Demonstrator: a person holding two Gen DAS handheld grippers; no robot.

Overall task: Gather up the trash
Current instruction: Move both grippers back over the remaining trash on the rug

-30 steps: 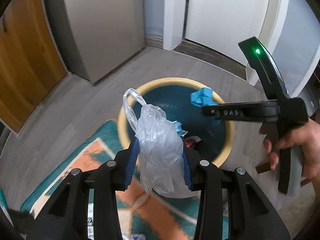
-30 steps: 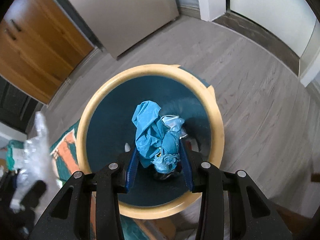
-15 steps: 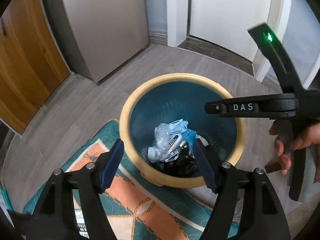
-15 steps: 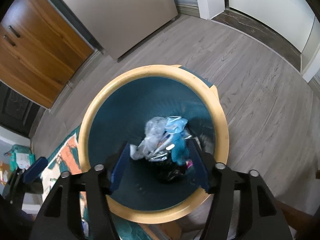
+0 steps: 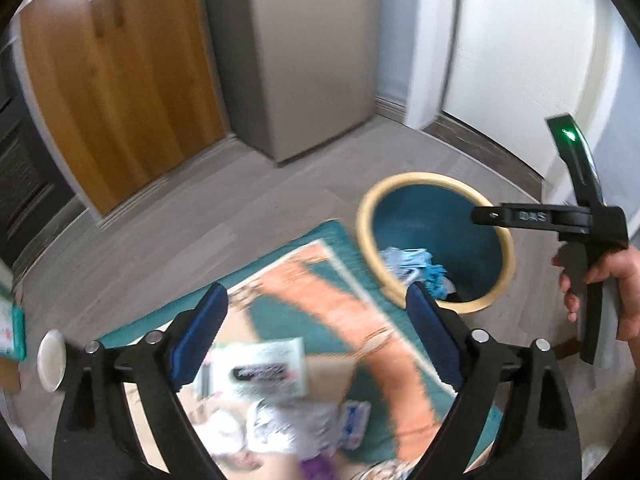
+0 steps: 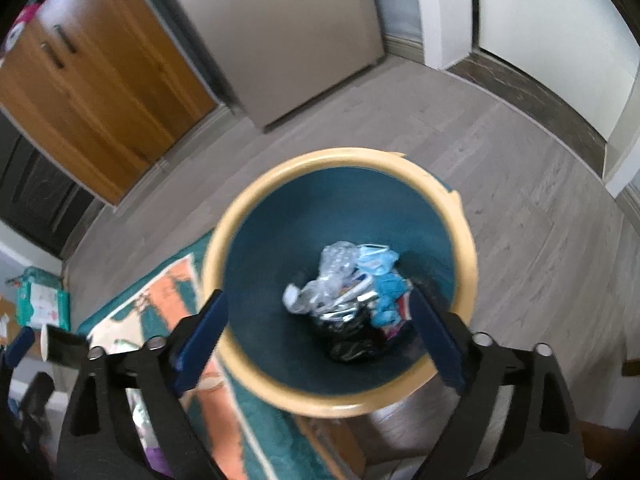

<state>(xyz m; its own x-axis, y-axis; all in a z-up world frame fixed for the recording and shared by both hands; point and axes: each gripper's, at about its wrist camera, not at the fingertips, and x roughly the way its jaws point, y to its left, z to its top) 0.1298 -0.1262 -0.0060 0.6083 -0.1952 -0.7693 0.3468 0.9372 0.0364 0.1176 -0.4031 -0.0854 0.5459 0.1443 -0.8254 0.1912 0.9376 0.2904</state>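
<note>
A round bin with a cream rim and teal inside stands on the floor; it also shows in the left wrist view. In it lie a clear plastic bag, blue crumpled trash and a black bag. My right gripper is open and empty above the bin. My left gripper is open and empty above the rug, left of the bin. Loose trash lies on the rug below it: a white wrapper and crumpled plastic.
A teal and orange rug lies beside the bin. A wooden cabinet and a grey appliance stand at the back. A green packet lies on the floor at the left. White door frames stand at the right.
Both grippers opened and dropped their trash into the bin a second ago. Since then my left gripper swung left over the rug and the right one pulled back a little.
</note>
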